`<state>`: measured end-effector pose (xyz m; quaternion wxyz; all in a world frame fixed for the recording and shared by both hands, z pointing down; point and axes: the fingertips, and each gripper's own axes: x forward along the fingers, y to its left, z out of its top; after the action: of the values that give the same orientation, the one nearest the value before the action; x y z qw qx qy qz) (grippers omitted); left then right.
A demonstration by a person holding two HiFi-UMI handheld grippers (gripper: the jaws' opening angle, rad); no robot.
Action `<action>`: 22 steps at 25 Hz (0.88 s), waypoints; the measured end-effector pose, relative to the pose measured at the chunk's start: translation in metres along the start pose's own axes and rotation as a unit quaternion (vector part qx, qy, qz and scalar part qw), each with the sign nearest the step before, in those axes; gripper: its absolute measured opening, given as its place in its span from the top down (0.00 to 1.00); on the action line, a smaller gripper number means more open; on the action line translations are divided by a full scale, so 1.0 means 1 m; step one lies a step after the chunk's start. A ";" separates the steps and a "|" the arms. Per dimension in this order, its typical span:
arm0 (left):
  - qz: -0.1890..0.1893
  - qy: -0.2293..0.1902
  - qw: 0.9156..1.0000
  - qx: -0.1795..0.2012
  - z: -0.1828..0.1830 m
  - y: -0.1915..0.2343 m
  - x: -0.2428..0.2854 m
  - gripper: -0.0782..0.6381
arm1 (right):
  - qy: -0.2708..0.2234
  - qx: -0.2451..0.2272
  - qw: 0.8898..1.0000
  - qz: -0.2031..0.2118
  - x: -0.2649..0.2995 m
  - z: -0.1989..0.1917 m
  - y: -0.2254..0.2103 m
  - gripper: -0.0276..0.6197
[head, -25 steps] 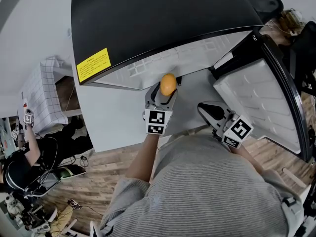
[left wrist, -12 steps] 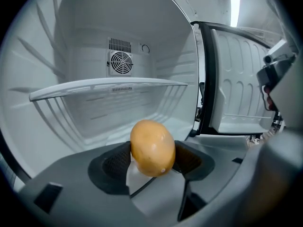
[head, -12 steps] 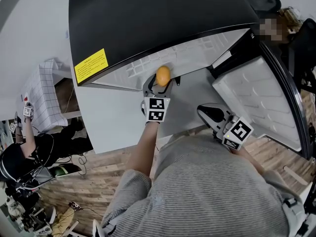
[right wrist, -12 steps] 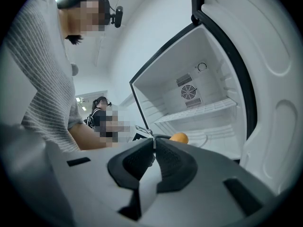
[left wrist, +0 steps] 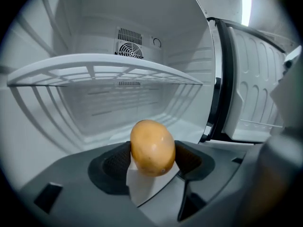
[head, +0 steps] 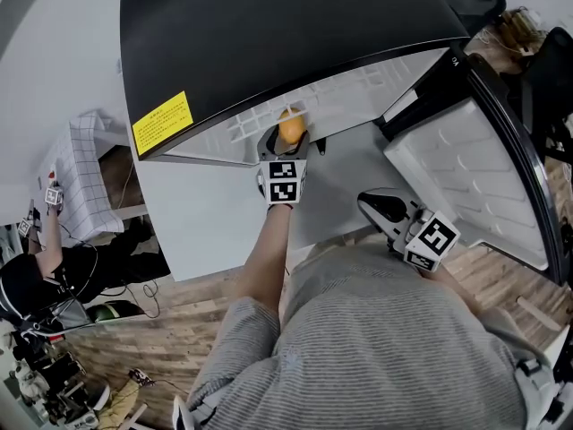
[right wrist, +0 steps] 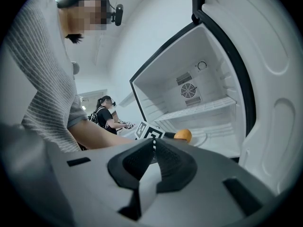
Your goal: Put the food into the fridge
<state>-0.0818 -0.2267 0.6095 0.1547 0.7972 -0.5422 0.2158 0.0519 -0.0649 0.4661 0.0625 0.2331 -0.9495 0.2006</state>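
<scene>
The left gripper (head: 286,140) reaches into the open fridge (head: 286,34), its jaws pinching an oval, yellow-orange piece of food (left wrist: 152,146). The dark ribbed pads (left wrist: 191,160) press on either side of the food, spread only as far as its width, and its upper half stands clear above them. The food hangs in the air at the mouth of the compartment, lower than the white slatted shelf (left wrist: 104,70) and above the ribbed white floor (left wrist: 118,126), touching neither. A round fan vent (left wrist: 129,51) sits on the back wall above the shelf. In the right gripper view the food (right wrist: 182,135) shows just past the left gripper's marker cube (right wrist: 149,131), under the shelf line. The right gripper (head: 380,206) is held low near the person's striped grey shirt (head: 394,339), outside the fridge and beside the open door (head: 466,177). Its jaws are pressed together at the tips (right wrist: 153,145) with nothing between them. Another person (head: 36,276) is at the left, near a checked cloth (head: 76,177).
</scene>
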 end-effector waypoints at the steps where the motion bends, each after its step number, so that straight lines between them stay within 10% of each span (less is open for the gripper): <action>1: 0.002 0.000 1.000 -0.003 0.001 0.002 0.003 0.47 | 0.001 0.000 1.000 0.000 0.000 0.000 0.000 0.94; 22: 0.044 0.036 0.998 0.018 0.005 0.022 0.042 0.47 | 0.011 0.004 1.000 -0.005 -0.006 -0.005 -0.001 0.94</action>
<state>-0.0885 -0.2702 0.6270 0.1499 0.7667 -0.5670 0.2611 0.0576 -0.0616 0.4701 0.0735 0.2357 -0.9468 0.2063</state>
